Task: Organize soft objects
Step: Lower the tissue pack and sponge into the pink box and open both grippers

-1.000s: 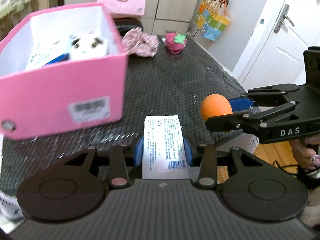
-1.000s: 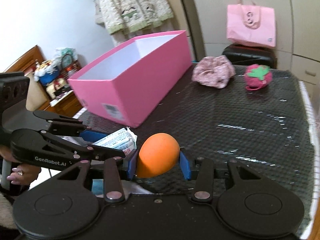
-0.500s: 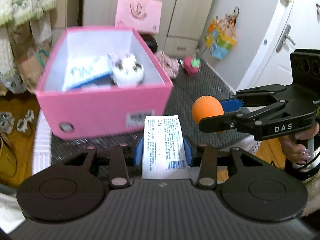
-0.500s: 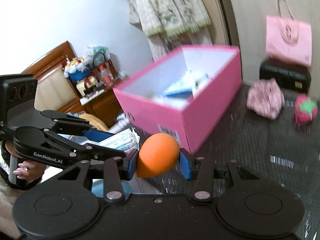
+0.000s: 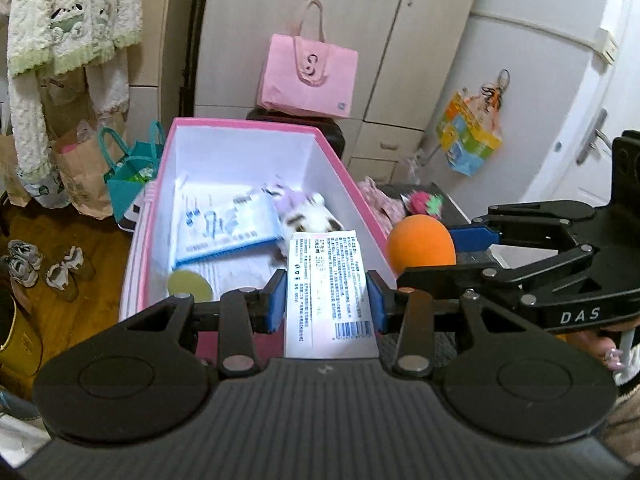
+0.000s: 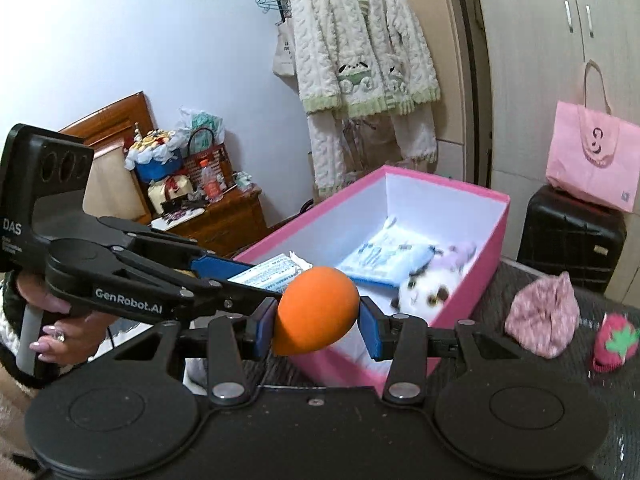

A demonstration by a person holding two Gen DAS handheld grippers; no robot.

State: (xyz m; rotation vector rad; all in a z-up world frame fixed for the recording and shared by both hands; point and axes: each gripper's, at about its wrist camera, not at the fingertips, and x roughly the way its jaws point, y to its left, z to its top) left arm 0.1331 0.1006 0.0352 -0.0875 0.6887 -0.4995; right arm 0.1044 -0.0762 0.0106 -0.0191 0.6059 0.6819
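My left gripper [image 5: 327,300] is shut on a white tissue pack [image 5: 328,280] and holds it above the near end of the pink box [image 5: 160,184]. My right gripper [image 6: 316,328] is shut on an orange ball [image 6: 316,310], held at the box's near right corner; the ball also shows in the left wrist view [image 5: 420,246]. The pink box [image 6: 492,248] holds a blue-and-white pack [image 5: 224,226], a plush cat [image 5: 316,216] and a yellow-green disc [image 5: 190,284]. A pink floral cloth [image 6: 544,314] and a strawberry plush [image 6: 614,340] lie on the dark mat [image 6: 520,372].
A pink tote bag [image 5: 308,76] sits on a black case [image 6: 572,236] behind the mat. Paper bags [image 5: 80,176] and shoes [image 5: 24,264] are on the floor at the left. A white door [image 5: 600,140] is at the right.
Both grippers have risen and moved forward over the near end of the pink box, still holding the tissue pack and the orange ball. The box interior now shows from above.
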